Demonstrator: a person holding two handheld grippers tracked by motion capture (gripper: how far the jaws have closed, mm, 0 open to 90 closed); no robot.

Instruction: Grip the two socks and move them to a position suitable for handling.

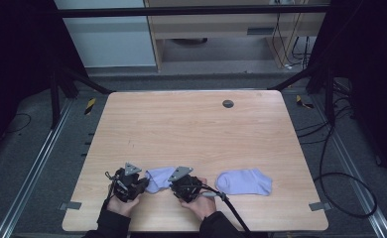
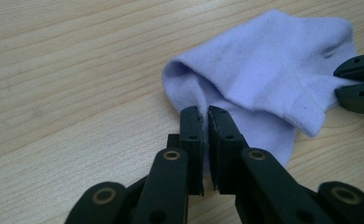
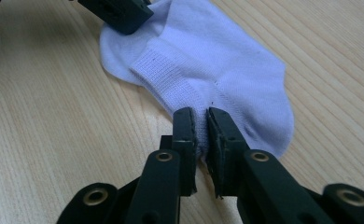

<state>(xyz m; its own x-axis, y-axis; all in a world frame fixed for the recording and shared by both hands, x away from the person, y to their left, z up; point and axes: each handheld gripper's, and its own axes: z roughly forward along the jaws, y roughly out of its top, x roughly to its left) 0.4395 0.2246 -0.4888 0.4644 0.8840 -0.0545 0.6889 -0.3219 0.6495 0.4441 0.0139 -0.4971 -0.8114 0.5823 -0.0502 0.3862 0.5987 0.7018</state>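
A lavender ankle sock (image 1: 158,178) lies flat on the wooden table (image 1: 191,134) near its front edge, between my two grippers. My left gripper (image 1: 144,182) reaches it from the left, and in the left gripper view its jaws (image 2: 204,119) are pinched on a folded edge of the sock (image 2: 273,60). My right gripper (image 1: 172,184) comes from the right. In the right gripper view its jaws (image 3: 199,126) are clamped on the near edge of the sock (image 3: 217,60), beside the ribbed cuff. Each gripper view shows the other gripper's black jaws at the sock's far edge.
A second lavender sock (image 1: 244,182) lies flat to the right of my right hand. A small dark round disc (image 1: 227,103) sits at the far side of the table. A black cable (image 1: 233,210) trails from the right gripper over the front edge.
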